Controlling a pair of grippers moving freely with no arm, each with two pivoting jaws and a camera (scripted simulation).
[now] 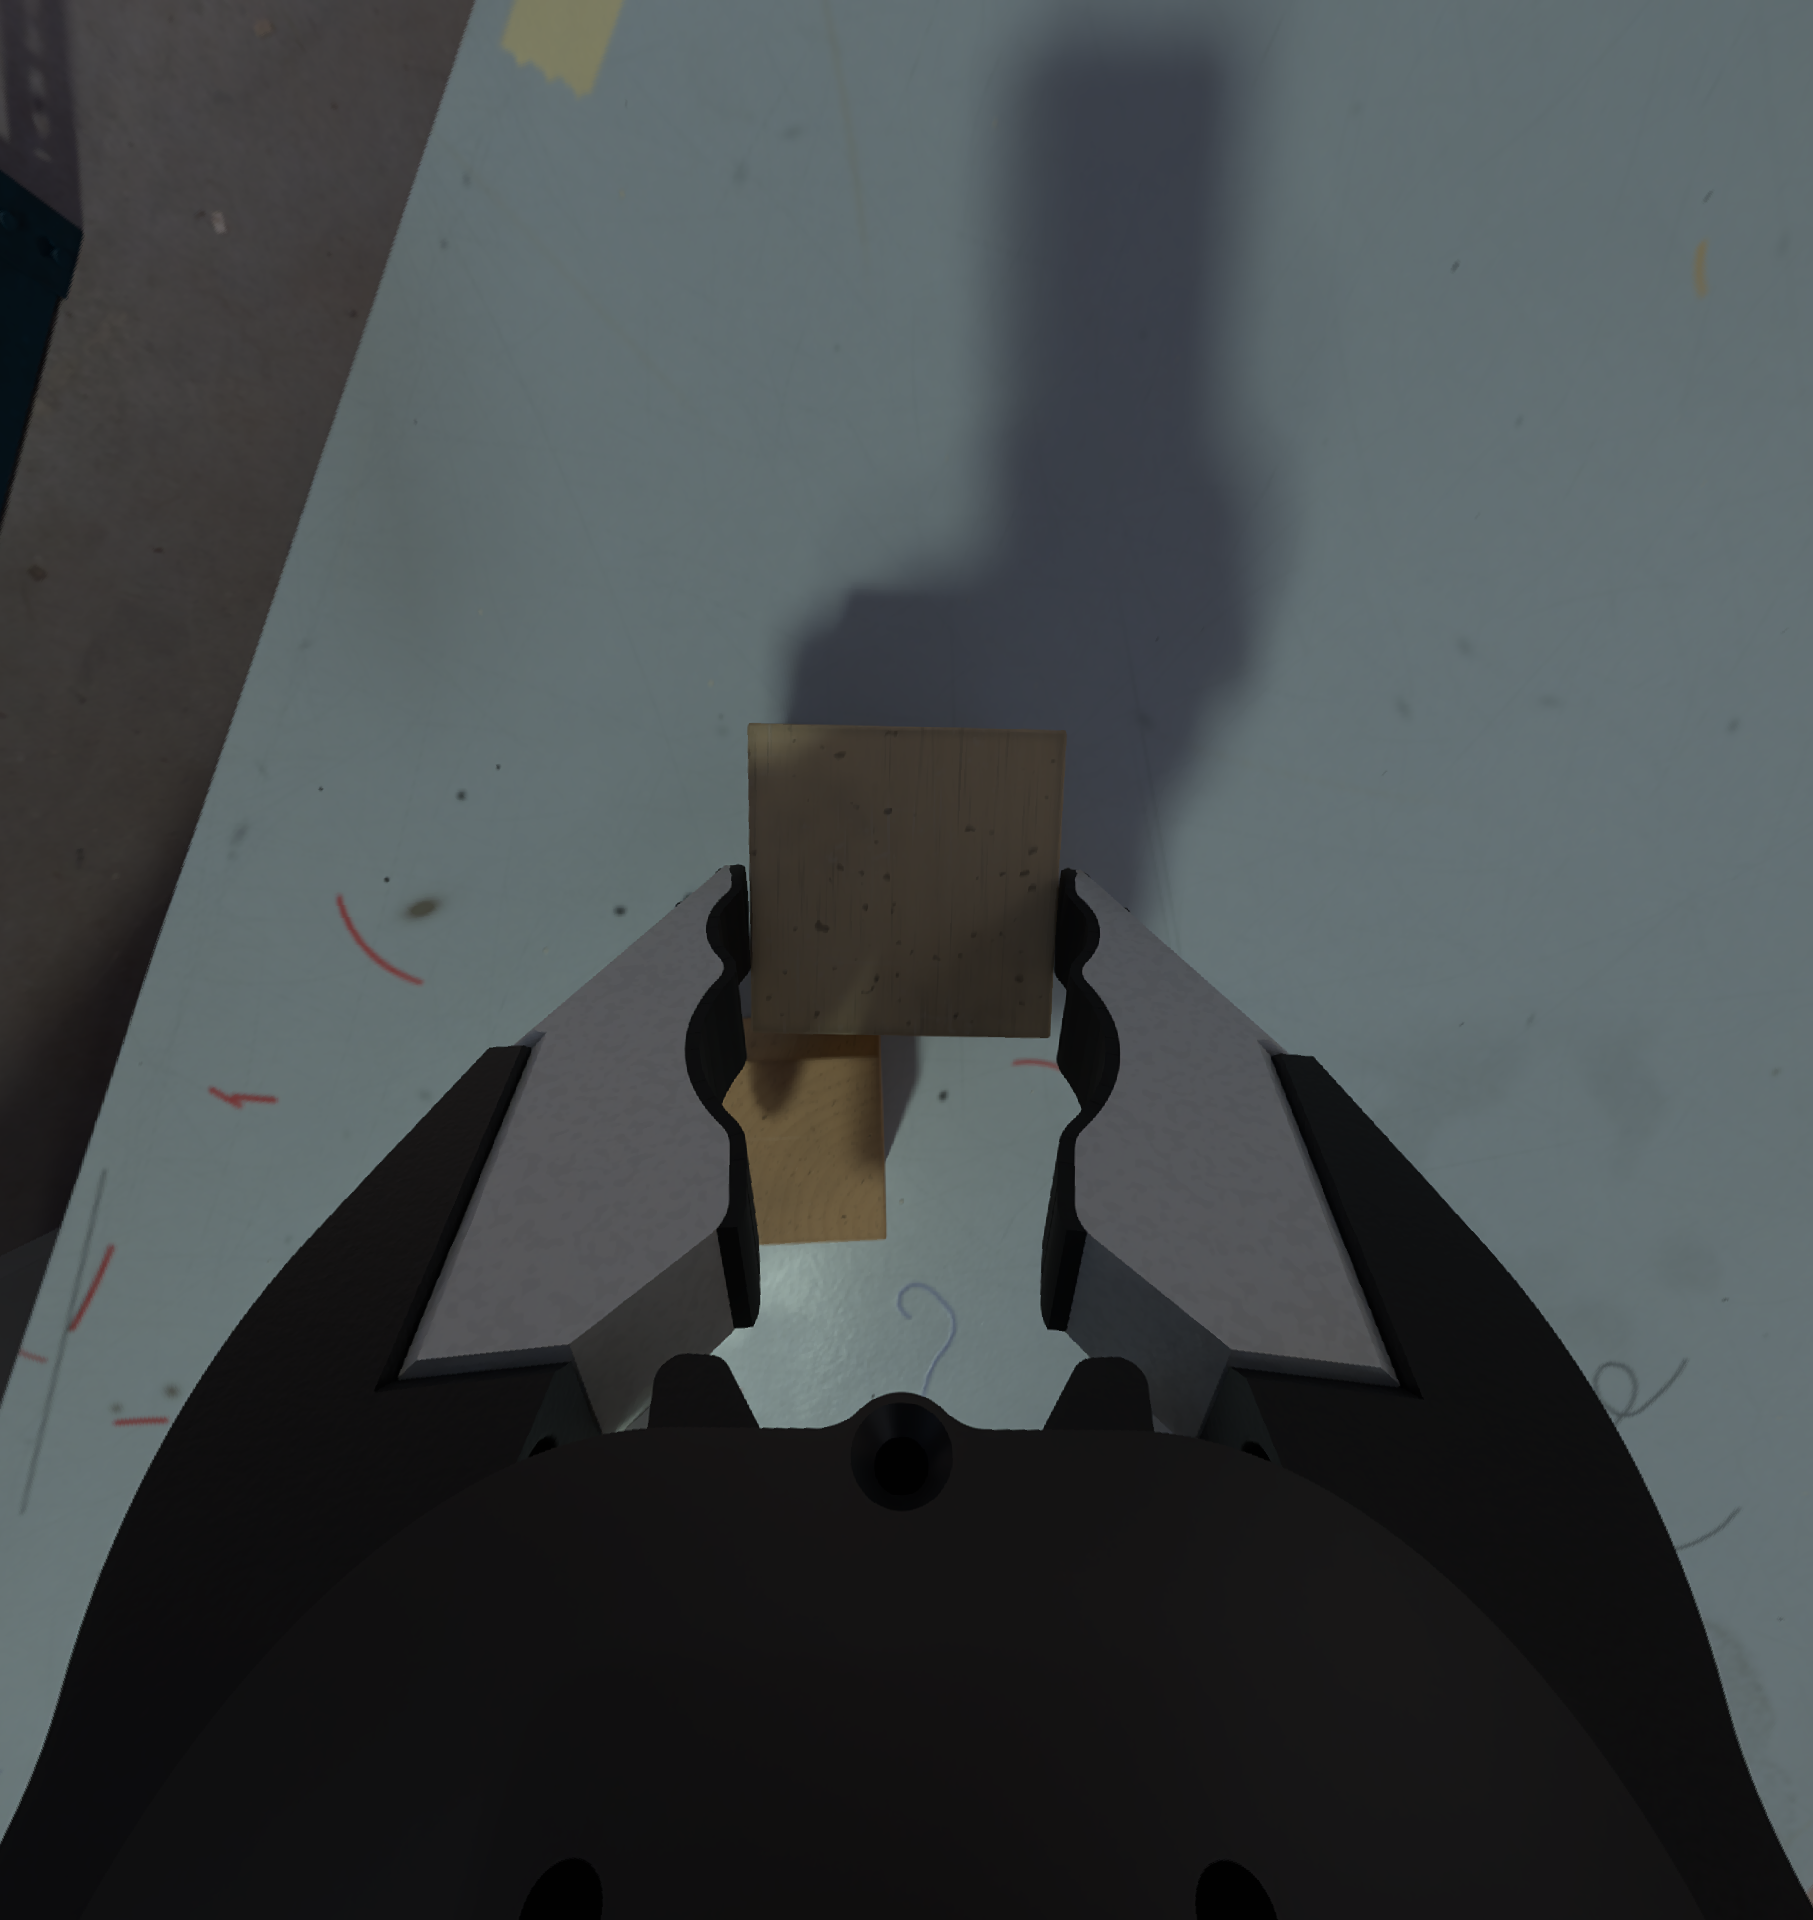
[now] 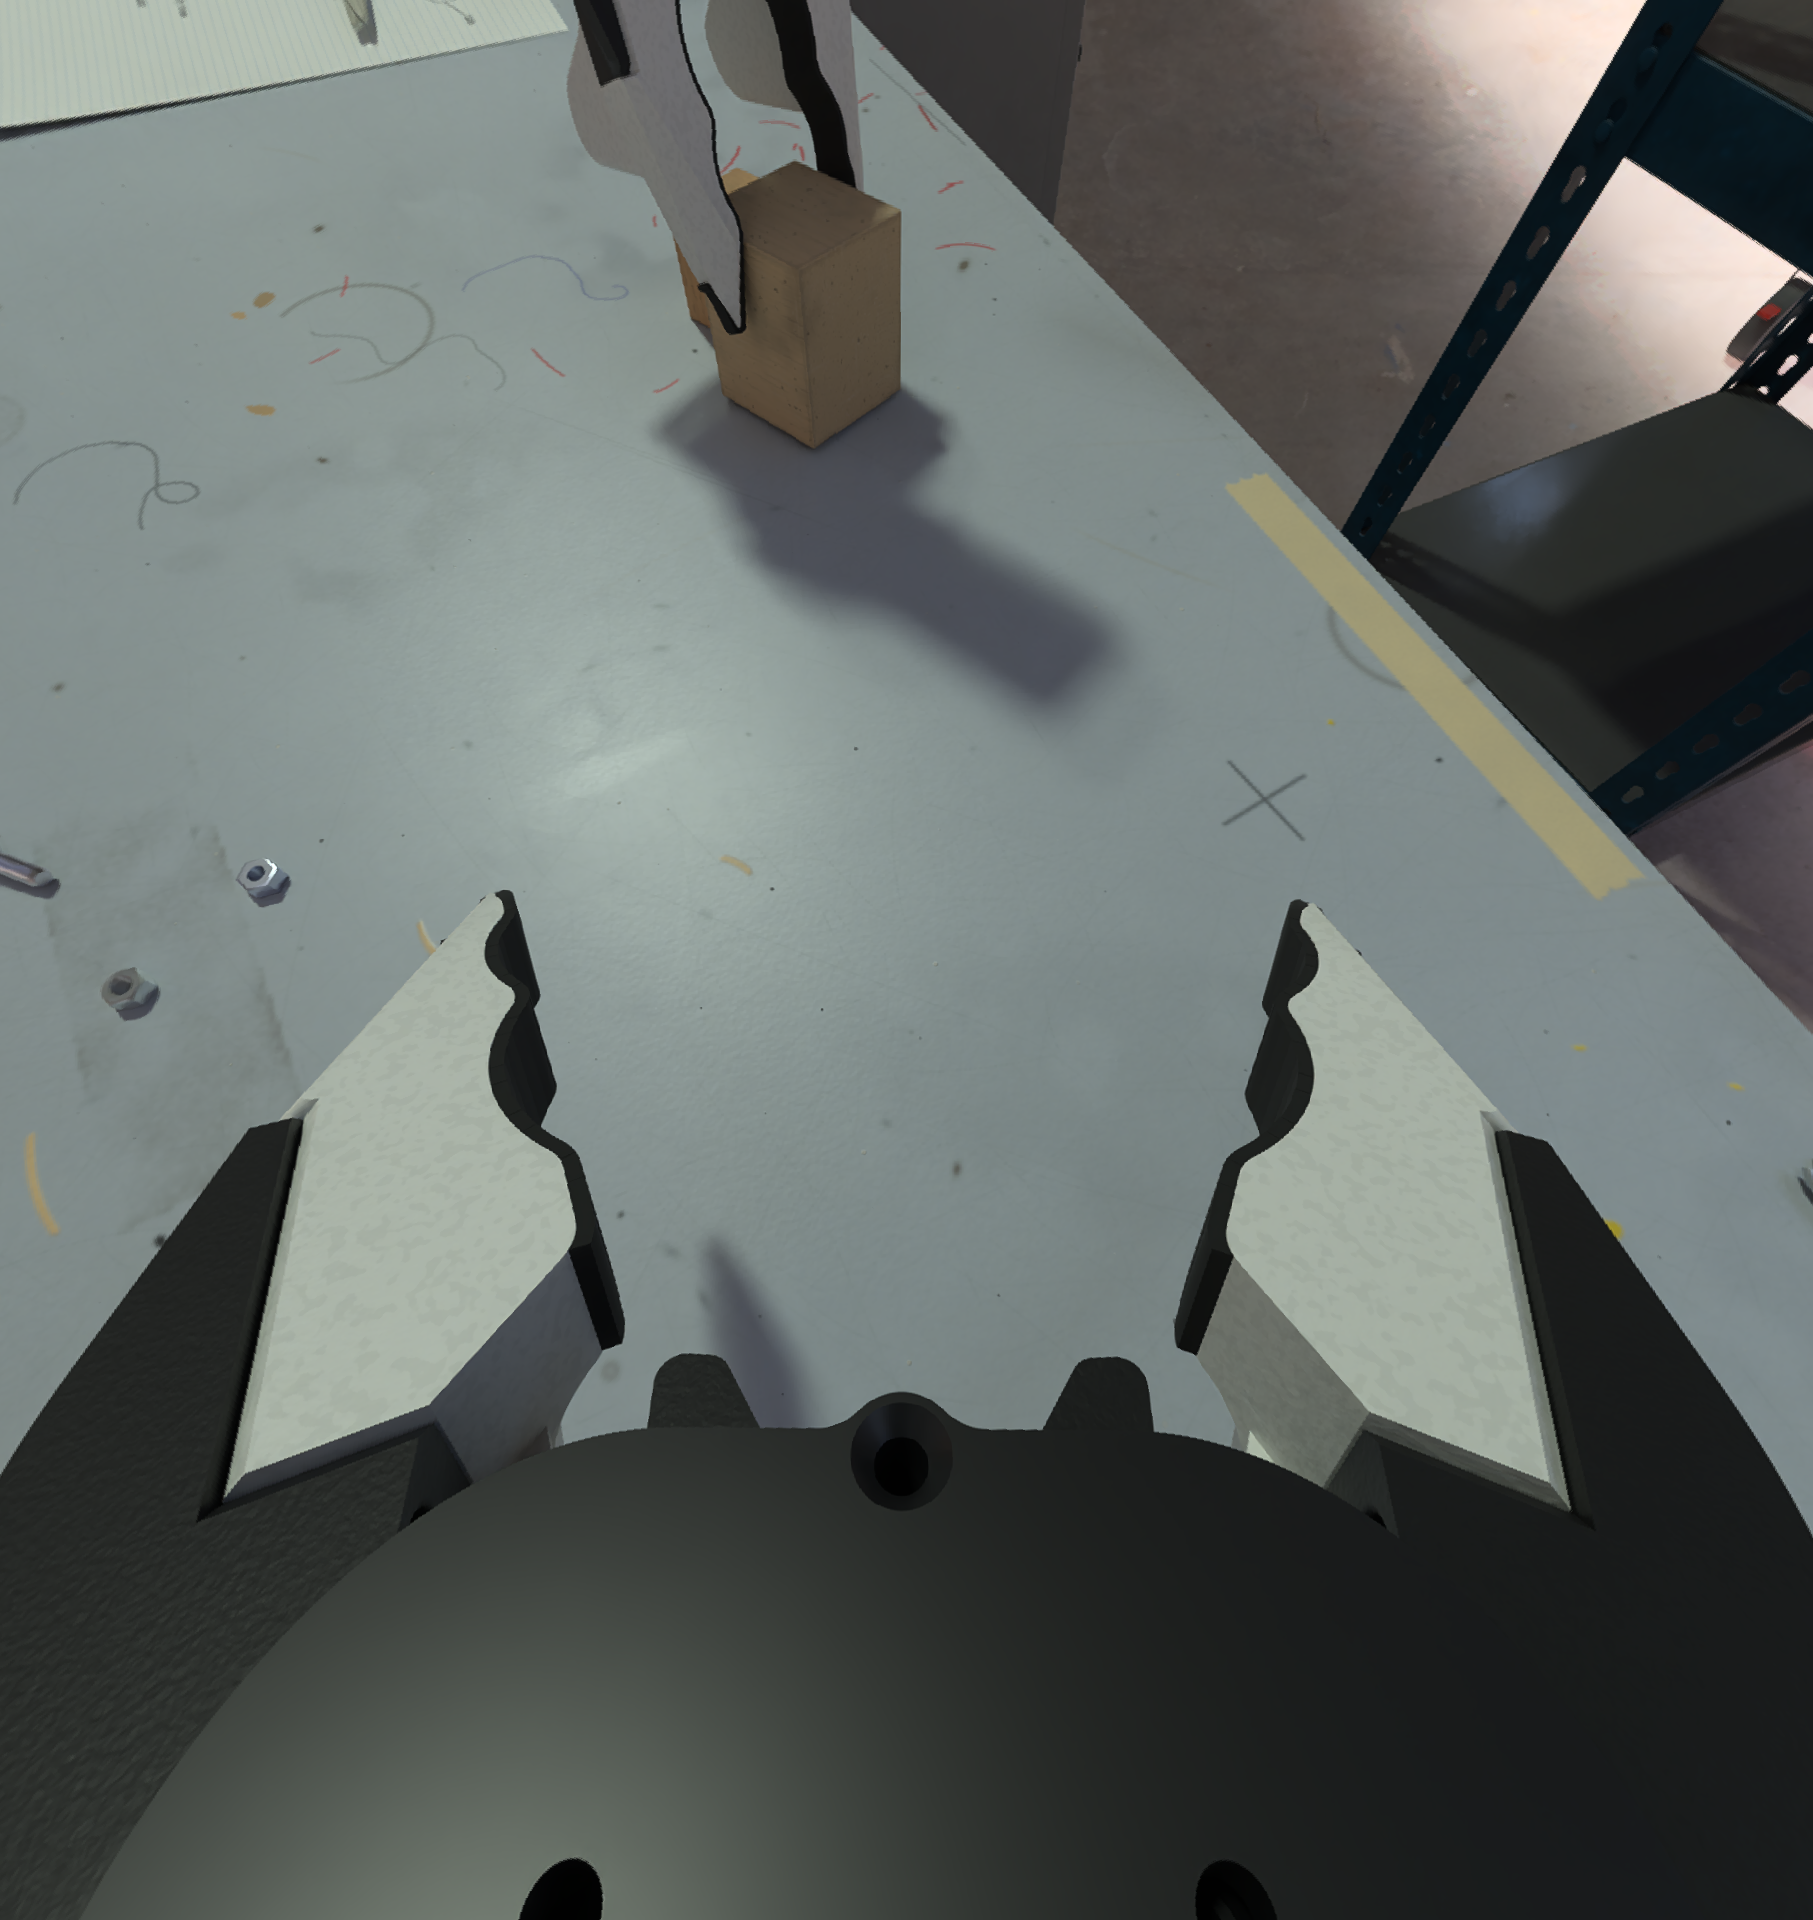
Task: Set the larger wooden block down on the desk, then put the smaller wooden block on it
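Note:
The larger wooden block (image 1: 902,935) is between the fingertips of my left gripper (image 1: 902,875), which is shut on it from above. In the right wrist view this block (image 2: 829,312) stands upright on the grey desk (image 2: 777,727), with the left gripper's fingers (image 2: 673,135) on either side of it. The smaller, lighter wooden block (image 1: 819,1153) lies on the desk right beside it, partly hidden by my left finger. My right gripper (image 2: 902,904) is open and empty, above the desk well short of the blocks.
A bolt (image 2: 3,862) and two nuts (image 2: 263,881) (image 2: 131,992) lie to the left. A tape strip (image 2: 1432,686) runs along the desk's right edge, with dark shelving (image 2: 1608,312) beyond it. A paper sheet (image 2: 206,52) lies far left.

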